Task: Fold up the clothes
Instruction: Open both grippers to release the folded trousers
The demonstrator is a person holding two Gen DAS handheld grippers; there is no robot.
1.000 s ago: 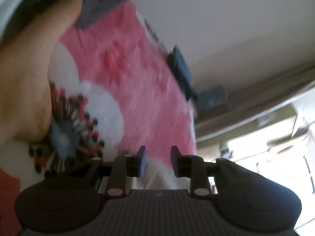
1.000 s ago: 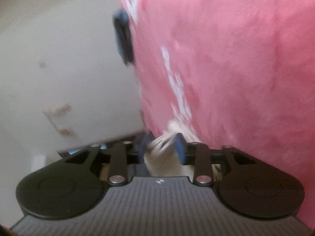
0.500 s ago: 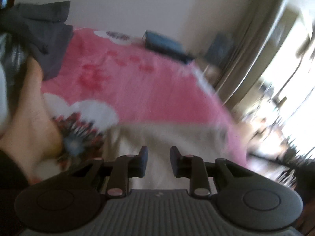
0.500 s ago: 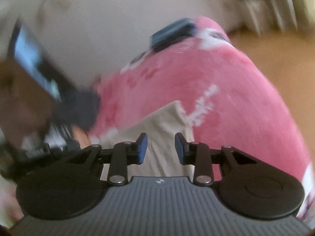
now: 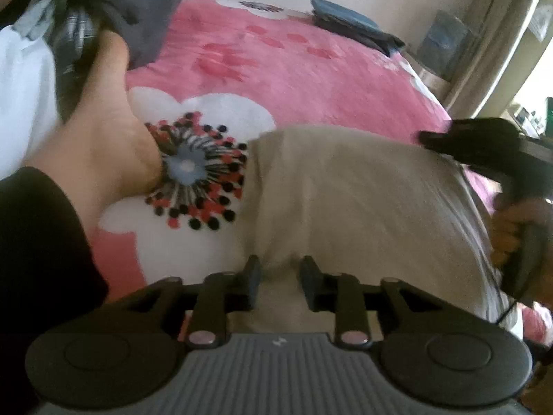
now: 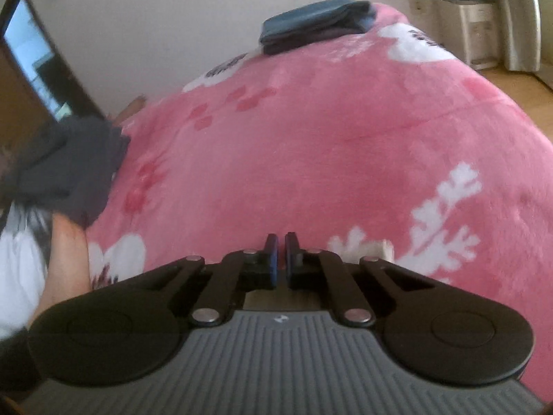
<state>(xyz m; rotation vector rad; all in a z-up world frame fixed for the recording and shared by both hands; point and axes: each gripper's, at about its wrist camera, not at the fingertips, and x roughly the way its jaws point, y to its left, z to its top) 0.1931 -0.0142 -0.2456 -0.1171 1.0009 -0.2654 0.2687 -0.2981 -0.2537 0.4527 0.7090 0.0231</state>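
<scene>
Left wrist view.
- Left hand-held gripper (image 5: 278, 282): my jaws stand partly apart and are opening. The near edge of the beige garment (image 5: 363, 200) lies between and just under the tips; I cannot tell whether the pads press it.
- Beige garment: spread flat on the bed (image 5: 311, 69), straight ahead of this gripper and running off to its right. Its long axis lies crosswise to my pointing line. Judgement: this hand is the nearer one for the next fold, since the cloth begins at its tips.
- Right hand-held gripper (image 5: 427, 136): seen from outside, over the far right edge of the garment, held by a hand (image 5: 511, 228).
- Bare foot (image 5: 103, 131): to my left, on the bedspread's flower print.
- Loose clothes pile (image 5: 114, 7): far left, behind the foot.
- Folded stack (image 5: 352, 24): far ahead, near the wall.

Right wrist view.
- Right hand-held gripper (image 6: 280, 254): clenched, nothing visible between the pads.
- Garment: only a beige corner (image 6: 375, 250) shows, just right of the tips; the rest is hidden below.
- Folded stack (image 6: 318, 24): far ahead.
- Containers: none seen in either view.
</scene>
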